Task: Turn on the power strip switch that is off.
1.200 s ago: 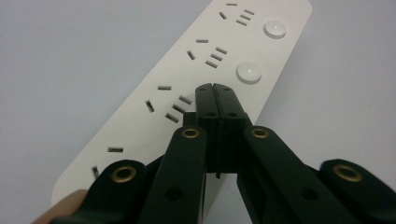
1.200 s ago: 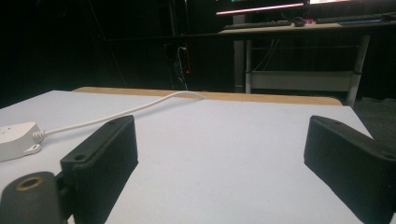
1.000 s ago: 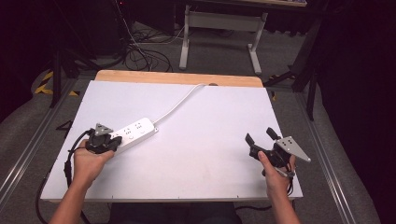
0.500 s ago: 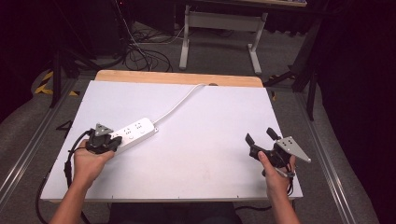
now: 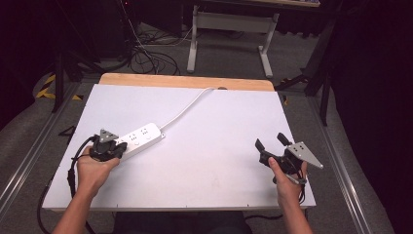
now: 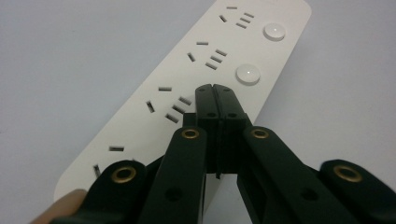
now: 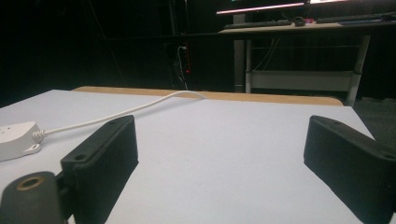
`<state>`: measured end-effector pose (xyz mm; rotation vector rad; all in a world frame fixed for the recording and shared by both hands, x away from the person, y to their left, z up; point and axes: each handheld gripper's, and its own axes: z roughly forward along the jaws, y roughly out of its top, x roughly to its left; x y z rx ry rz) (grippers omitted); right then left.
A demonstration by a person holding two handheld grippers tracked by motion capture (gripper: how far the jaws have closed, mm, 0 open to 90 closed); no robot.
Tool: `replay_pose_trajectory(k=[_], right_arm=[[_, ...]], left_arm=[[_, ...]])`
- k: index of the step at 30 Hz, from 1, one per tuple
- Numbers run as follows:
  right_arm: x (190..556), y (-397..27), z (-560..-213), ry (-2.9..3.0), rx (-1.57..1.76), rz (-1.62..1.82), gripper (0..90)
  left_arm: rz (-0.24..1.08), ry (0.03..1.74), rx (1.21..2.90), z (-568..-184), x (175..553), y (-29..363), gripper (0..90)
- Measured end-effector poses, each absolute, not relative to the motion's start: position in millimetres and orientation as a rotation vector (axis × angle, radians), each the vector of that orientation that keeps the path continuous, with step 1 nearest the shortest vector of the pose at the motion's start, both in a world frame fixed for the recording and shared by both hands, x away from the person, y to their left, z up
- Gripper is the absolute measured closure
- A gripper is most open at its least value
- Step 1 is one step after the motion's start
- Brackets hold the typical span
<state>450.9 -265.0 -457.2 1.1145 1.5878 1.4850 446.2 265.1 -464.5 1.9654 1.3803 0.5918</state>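
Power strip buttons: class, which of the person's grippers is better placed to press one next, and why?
Left. The left gripper, jaws shut, hovers over the power strip near a round button. The right gripper sits open, far across the table.

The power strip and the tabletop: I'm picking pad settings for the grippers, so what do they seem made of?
The power strip looks like hard moulded plastic, off-white with a smooth satin face; its slots are crisply cut and its round buttons glossy. The table seems to be a matt white laminate or painted board with no glare, and a bare wood-coloured strip at its far edge.
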Motion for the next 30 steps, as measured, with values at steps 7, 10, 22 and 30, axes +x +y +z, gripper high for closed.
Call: replay_pose_trajectory(k=[7, 10, 22, 30], right_arm=[[451, -264, -457, 1.592, 1.111, 1.488, 10.4], [452, -264, -457, 1.588, 1.113, 1.487, 10.4], [452, -264, -457, 1.59, 1.113, 1.487, 10.7], [452, -265, -457, 1.59, 1.115, 1.491, 10.7]], left_arm=[[0.593, 1.387, 1.936, -463, 445, 267, 90.0], [0.615, 1.385, 1.918, -462, 444, 269, 90.0], [0.647, 1.298, 1.753, -444, 429, 284, 86.3], [0.758, 1.193, 1.644, -419, 401, 291, 79.7]])
